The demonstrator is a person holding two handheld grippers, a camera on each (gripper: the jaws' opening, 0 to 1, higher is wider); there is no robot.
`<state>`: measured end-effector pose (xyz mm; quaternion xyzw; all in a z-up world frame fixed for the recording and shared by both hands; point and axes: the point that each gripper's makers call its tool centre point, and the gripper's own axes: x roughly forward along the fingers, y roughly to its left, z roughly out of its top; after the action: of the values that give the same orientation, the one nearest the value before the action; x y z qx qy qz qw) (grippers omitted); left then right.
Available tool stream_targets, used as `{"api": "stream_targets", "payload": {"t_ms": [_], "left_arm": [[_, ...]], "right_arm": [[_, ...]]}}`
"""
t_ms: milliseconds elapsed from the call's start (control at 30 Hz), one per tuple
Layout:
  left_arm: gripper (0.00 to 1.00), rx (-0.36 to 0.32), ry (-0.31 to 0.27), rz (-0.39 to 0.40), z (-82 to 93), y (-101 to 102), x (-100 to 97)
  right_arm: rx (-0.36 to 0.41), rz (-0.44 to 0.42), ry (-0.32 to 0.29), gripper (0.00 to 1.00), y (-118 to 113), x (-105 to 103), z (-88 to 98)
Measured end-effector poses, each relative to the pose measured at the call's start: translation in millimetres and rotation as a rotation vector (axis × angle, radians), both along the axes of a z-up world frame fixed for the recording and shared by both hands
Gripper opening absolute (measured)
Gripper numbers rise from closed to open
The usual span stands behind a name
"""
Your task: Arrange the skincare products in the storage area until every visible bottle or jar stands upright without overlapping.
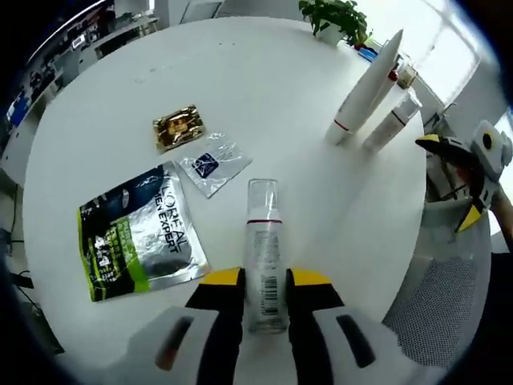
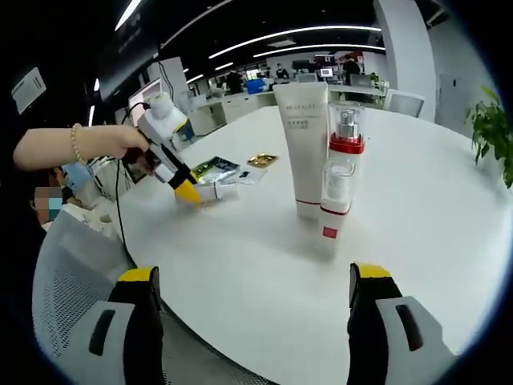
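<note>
Skincare bottle, slim and clear with a red band and a barcode label [image 1: 264,265], is lying flat on the round white desk [image 1: 264,96], and the left hand-held gripper [image 1: 264,298] is closing its yellow-tipped jaws around the lower body. They look snug against it, so it seems gripped. The step in hand looks like the pick-up; next it needs tipping upright and setting down beside the standing white tube [image 2: 302,144] and the two red-banded bottles [image 2: 340,172]. The right hand-held gripper [image 2: 255,293] is hovering wide open, holding nothing, near that standing group.
</note>
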<state>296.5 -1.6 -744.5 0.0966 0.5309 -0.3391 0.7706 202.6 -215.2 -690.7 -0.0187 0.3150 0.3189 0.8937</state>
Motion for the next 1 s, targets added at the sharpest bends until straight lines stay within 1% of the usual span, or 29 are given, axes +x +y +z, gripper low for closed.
{"api": "stream_targets", "payload": {"t_ms": [33,200,333,467,533,567,633,667,800,867,967,1000], "left_arm": [[0.2,-0.028,0.005,0.02,2.6,-1,-0.8],[0.2,-0.092,0.007,0.052,12.5,-3,-5.1],[0.2,-0.198,0.02,0.098,24.9,-12,-11.1],[0.2,-0.247,0.02,0.1,34.1,-15,-19.3],[0.2,-0.286,0.024,0.105,39.7,-18,-22.7],[0.2,-0.321,0.028,0.11,44.5,-22,-25.1],[0.2,-0.353,0.029,0.111,50.6,-25,-28.6],[0.2,-0.356,0.029,0.11,52.2,-25,-29.9],[0.2,-0.381,0.017,0.084,61.8,-31,-38.4],[0.2,-0.432,0.017,0.073,69.8,-37,-42.7],[0.2,-0.513,0.019,0.064,83.0,-46,-50.4],[0.2,-0.526,0.012,0.056,86.2,-47,-52.6]], "right_arm": [[0.001,0.001,0.0,0.97,0,0,0.2],[0.001,0.011,-0.002,0.97,2,0,0.8],[0.001,0.026,-0.004,0.96,5,-1,1.0],[0.012,0.035,-0.005,0.95,7,-2,1.7],[0.024,0.042,-0.005,0.94,10,-3,4.1],[0.032,0.045,-0.004,0.93,11,-4,4.7],[0.062,0.053,-0.004,0.92,15,-5,7.5],[0.085,0.052,-0.004,0.91,17,-5,9.9],[0.125,0.05,-0.001,0.89,17,-5,13.5],[0.163,0.054,0.0,0.88,19,-4,17.3],[0.194,0.067,0.001,0.85,22,-4,20.7],[0.205,0.075,-0.002,0.84,25,-5,23.2]]}}
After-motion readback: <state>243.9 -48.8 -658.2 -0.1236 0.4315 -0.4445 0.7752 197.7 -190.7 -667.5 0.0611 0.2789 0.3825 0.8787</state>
